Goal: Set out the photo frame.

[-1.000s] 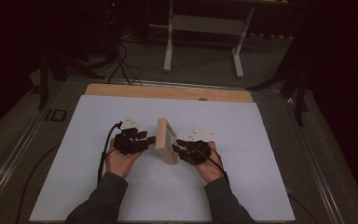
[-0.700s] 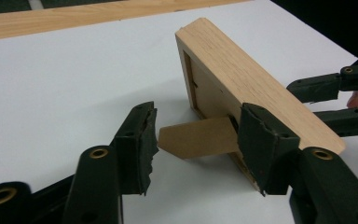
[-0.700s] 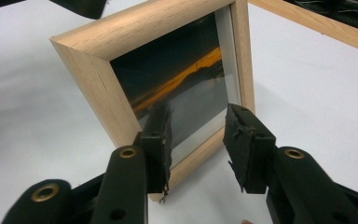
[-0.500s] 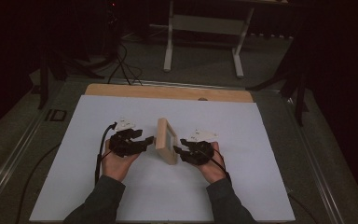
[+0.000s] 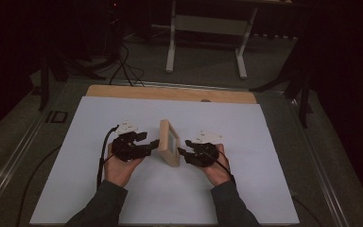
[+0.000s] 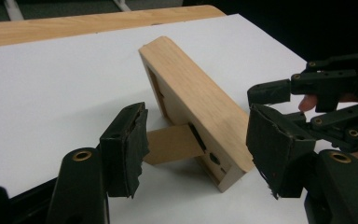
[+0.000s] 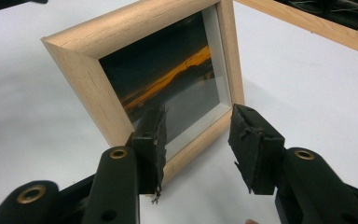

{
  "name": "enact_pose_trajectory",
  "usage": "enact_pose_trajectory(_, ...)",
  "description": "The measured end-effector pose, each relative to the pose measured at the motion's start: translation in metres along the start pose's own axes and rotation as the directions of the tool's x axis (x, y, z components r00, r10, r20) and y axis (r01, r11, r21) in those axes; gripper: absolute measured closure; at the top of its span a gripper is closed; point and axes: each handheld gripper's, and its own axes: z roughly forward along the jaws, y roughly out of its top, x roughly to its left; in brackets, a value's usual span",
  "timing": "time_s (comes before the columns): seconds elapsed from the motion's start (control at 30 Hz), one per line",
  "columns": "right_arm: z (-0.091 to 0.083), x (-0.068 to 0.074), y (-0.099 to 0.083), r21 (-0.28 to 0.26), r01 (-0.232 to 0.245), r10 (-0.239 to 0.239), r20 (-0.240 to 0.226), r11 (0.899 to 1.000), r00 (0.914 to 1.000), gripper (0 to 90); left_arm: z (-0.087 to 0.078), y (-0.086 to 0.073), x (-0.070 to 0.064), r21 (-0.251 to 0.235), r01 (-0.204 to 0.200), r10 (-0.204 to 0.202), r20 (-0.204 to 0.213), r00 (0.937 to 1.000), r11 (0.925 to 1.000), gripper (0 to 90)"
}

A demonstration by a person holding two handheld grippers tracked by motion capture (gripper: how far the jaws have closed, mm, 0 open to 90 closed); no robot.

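A small wooden picture frame (image 5: pixel 168 142) stands upright near the middle of the white sheet (image 5: pixel 264 189) that covers the tabletop, between the person's two hand-held grippers. Seen from the high view, the frame presents its narrow top edge, with its glazed front turned toward the right gripper (image 5: pixel 185 152) and its back toward the left gripper (image 5: pixel 152 144).

Left gripper view: the back of the frame, showing the pale wood edge and a flat wooden easel leg (image 6: pixel 172 143) that props the frame from behind and rests on the sheet. The left gripper (image 6: pixel 196 149) has its jaws released, spread wide apart to either side of the leg, with no pad touching wood. The other gripper appears at the far right of this view, beyond the frame.

Right gripper view: the front of the frame (image 7: pixel 98 42), with dark glass (image 7: pixel 168 84) crossed by an orange streak inside a pale mat. The right gripper (image 7: pixel 198 144) has its jaws released, parted around the lower corner of the frame; whether the left-hand pad touches the glass cannot be told.

A strip of bare wooden board (image 5: pixel 170 93) lies along the far edge of the sheet. Cables (image 5: pixel 101 161) trail from the left gripper back along the forearm.
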Motion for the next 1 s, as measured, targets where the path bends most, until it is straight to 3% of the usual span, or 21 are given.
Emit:
enact_pose_trajectory(0.23, -0.003, -0.004, -0.001, -0.009, -0.018, 0.018, 0.009, 1.0, 0.9998, 53.3, 0.004, -0.002, -0.011, 0.012, -0.033, 0.033, -0.003, 0.9994, 0.9994, 31.5)
enact_pose_trajectory(0.53, -0.004, -0.007, -0.002, -0.016, -0.034, 0.034, 0.014, 0.999, 0.9993, 52.8, 0.012, -0.003, -0.02, 0.021, -0.043, 0.043, -0.005, 0.999, 0.9988, 25.6)
enact_pose_trajectory(0.77, -0.005, -0.008, -0.002, -0.019, -0.037, 0.037, 0.018, 0.999, 0.9991, 52.6, 0.022, -0.004, -0.024, 0.044, -0.04, 0.041, -0.025, 0.9988, 0.9982, 20.3)
enact_pose_trajectory(1.0, -0.007, -0.009, -0.002, -0.025, -0.043, 0.043, 0.02, 0.999, 0.9989, 52.4, 0.035, -0.005, -0.026, 0.073, -0.029, 0.032, -0.036, 0.9988, 0.9969, 20.4)
